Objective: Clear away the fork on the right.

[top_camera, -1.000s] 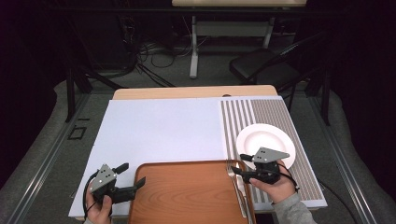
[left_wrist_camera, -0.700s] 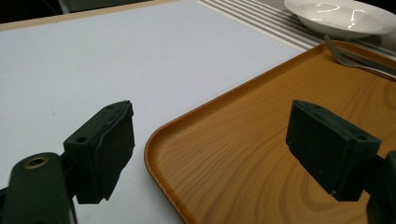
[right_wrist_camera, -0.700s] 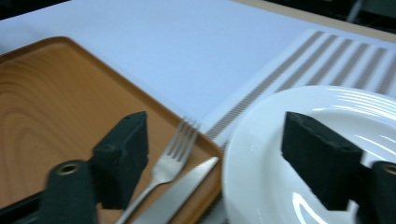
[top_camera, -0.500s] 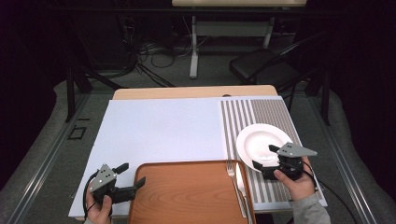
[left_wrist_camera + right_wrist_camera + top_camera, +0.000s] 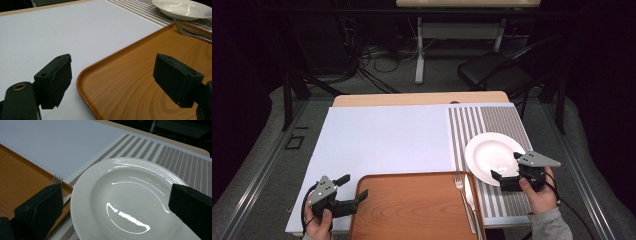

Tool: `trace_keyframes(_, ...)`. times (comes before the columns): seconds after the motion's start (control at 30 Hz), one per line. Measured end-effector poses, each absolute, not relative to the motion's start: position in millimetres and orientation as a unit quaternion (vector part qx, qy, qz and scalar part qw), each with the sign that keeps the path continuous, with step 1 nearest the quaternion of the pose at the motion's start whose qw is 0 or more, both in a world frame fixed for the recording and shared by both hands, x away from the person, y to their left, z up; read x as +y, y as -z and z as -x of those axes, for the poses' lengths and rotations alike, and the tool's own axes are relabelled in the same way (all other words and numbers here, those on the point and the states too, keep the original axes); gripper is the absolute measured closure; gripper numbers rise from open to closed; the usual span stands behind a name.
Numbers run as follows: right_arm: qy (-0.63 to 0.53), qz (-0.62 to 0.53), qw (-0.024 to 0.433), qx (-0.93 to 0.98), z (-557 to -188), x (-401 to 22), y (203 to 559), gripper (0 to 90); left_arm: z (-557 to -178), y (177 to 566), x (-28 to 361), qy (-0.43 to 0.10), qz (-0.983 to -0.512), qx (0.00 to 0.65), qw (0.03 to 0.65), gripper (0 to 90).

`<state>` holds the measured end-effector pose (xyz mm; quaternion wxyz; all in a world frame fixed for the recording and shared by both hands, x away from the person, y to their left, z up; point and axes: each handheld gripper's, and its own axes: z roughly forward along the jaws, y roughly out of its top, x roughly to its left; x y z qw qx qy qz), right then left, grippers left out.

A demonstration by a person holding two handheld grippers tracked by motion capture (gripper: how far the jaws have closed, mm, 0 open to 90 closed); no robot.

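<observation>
My right claw [image 5: 506, 176] is open at the white plate [image 5: 495, 158].

Its jaws have just been opening, with only the plate's near rim under them. The plate sits on the striped mat [image 5: 507, 125], beside the tray [image 5: 412, 207]. I think it is hard, slippery and easy to break, so I would pinch the rim. My left claw [image 5: 353, 189] is open too.
</observation>
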<state>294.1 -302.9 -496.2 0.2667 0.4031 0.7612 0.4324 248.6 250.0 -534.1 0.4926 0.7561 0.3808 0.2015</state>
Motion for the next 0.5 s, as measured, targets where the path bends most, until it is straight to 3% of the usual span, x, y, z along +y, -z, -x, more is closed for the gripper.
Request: trace_keyframes(0.5,-0.347,-0.341,0.314,0.815,-286,-289,499,0.0,-248,534,251,-0.202,-0.755,0.381,0.494,15.7)
